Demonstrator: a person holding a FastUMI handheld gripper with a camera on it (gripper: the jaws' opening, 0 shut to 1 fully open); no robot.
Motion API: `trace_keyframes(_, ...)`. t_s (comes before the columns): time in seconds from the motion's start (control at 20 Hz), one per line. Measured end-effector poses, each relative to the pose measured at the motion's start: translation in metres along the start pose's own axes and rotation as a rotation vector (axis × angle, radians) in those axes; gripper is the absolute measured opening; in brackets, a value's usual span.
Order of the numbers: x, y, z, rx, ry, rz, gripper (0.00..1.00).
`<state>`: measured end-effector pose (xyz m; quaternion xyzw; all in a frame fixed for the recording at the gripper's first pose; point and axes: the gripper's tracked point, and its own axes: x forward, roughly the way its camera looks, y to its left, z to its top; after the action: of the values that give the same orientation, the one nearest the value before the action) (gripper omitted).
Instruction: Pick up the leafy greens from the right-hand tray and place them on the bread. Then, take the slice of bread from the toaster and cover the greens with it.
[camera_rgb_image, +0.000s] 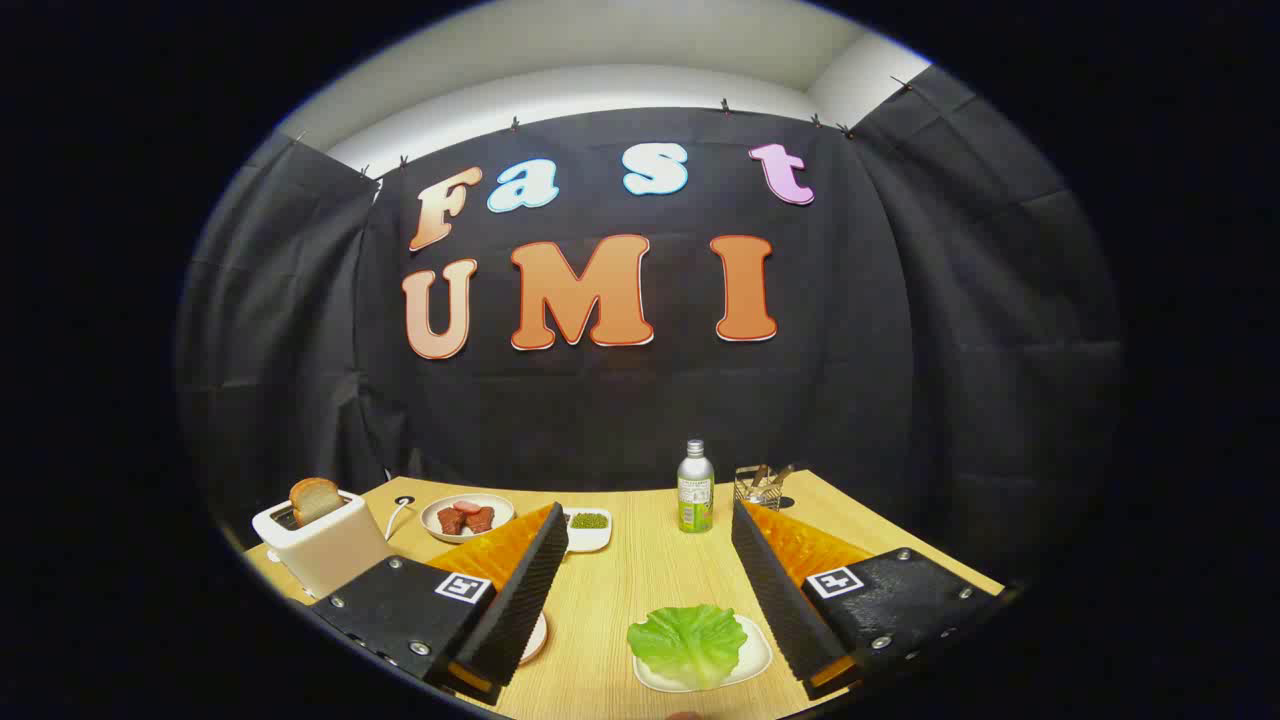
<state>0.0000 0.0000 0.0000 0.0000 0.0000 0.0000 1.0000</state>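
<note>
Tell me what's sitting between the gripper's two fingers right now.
In the gripper view, the open gripper has the leafy greens on their white tray between its fingers, near the right finger; otherwise bare wooden table.

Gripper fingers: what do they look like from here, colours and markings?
The gripper has two black, wedge-shaped fingers with ribbed inner pads and orange upper faces. Each black base carries silver screws and a small square black-and-white marker.

Claw open above greens; nothing gripped
</note>
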Motion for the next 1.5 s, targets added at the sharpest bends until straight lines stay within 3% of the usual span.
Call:
trace_keyframes(0.85, 0.013, -0.015, -0.031, -0.043, 0.033, -0.031, 0.99)
trace_keyframes(1.15, 0.035, -0.03, -0.074, -0.09, 0.11, -0.059, 0.99)
trace_keyframes(1.5, 0.057, -0.038, -0.155, -0.088, 0.319, -0.04, 0.99)
